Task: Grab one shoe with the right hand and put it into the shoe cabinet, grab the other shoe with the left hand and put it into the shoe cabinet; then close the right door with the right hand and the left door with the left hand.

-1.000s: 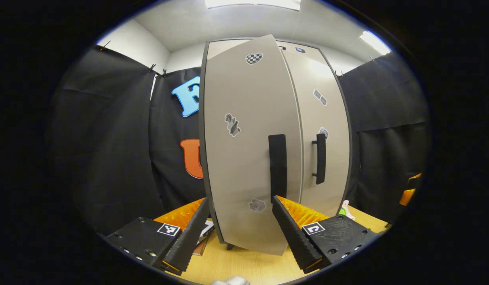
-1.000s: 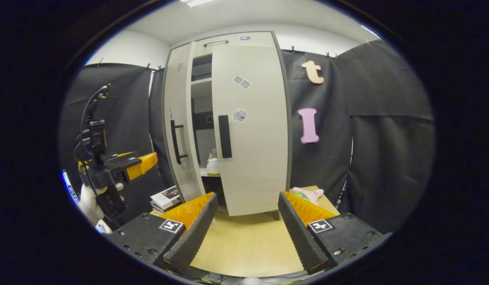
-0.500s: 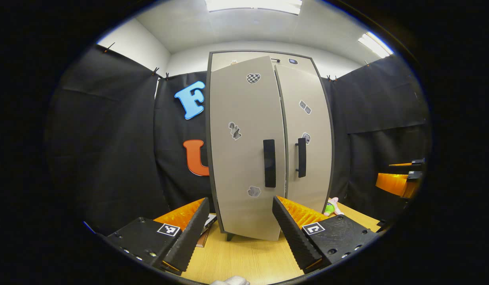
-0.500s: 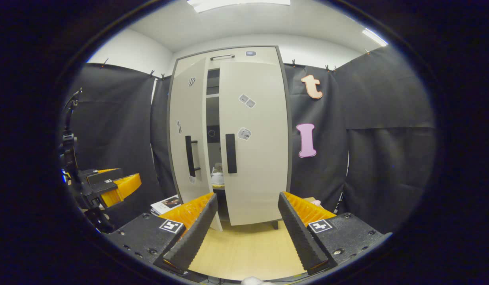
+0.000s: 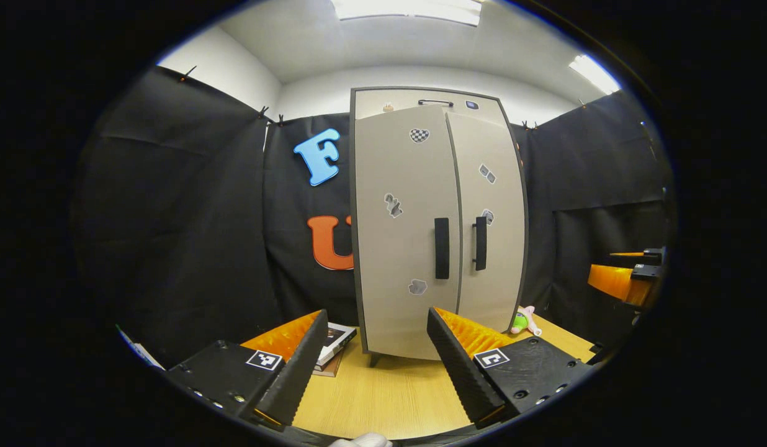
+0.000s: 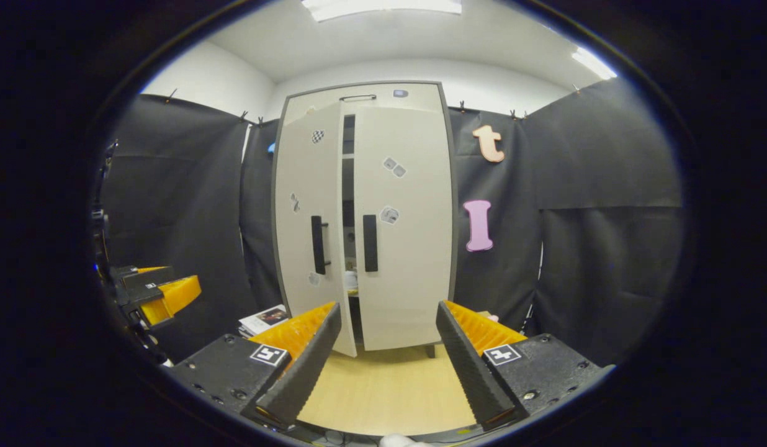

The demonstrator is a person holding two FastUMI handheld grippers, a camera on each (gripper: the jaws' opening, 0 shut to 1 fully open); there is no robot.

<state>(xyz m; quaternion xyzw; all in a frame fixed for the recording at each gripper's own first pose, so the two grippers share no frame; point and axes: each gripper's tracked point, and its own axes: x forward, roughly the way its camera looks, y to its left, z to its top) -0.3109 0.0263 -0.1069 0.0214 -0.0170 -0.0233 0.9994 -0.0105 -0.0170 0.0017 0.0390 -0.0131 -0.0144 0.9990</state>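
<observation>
The shoe cabinet [image 6: 365,211] stands at the table's [image 6: 390,391] far edge. Its right door [image 6: 408,230] is closed; the left door [image 6: 309,223] stands slightly ajar, a narrow gap between them. A shoe [image 6: 350,280] shows through the gap, inside. Left gripper [image 5: 371,366] and right gripper [image 6: 383,366] are both spread, empty, clear of the doors.

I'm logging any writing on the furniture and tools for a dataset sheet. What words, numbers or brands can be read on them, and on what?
No text is readable.
Stickers on the shoe cabinet: pictures, no legible words.
Badge at the cabinet's top: too small to read.
Books beside the cabinet: covers too blurred.
Square markers on the left gripper and right gripper: black-and-white patterns, not writing.
</observation>
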